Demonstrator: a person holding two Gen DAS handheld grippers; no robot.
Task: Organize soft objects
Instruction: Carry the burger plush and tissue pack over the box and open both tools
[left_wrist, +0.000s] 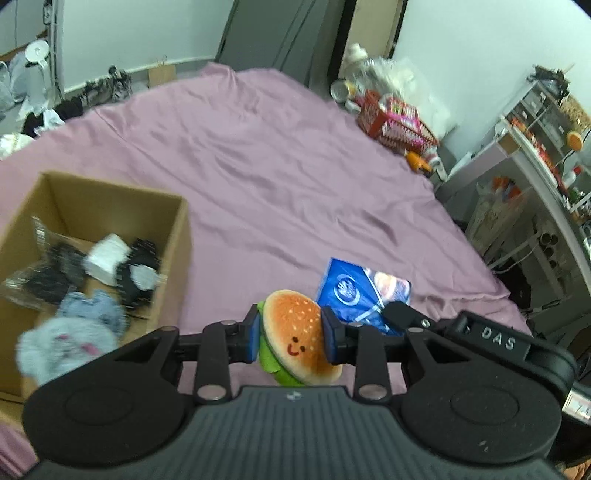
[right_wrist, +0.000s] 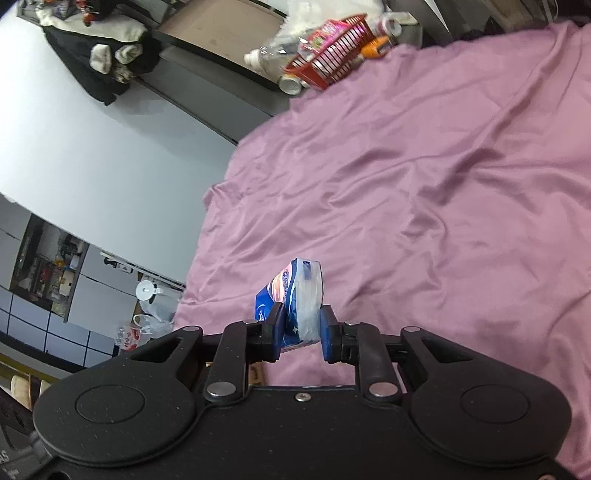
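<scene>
Left tool (left_wrist: 289, 338) clamped on a plush hamburger (left_wrist: 295, 338), blue pads (left_wrist: 253, 338) pressed into both sides of the sesame bun; smiling face stitched on top, green felt lettuce poking out below. Right tool (right_wrist: 301, 338) closed on a blue tissue pack (right_wrist: 295, 301), crinkled plastic wrap squeezed between the pads, held above the wrinkled purple bed sheet (right_wrist: 424, 184). Open cardboard box (left_wrist: 110, 199) near the bed's left edge, cut off by the frame, holding fuzzy grey plush (left_wrist: 62, 343) and dark bundles, all blurred and hard to make out.
</scene>
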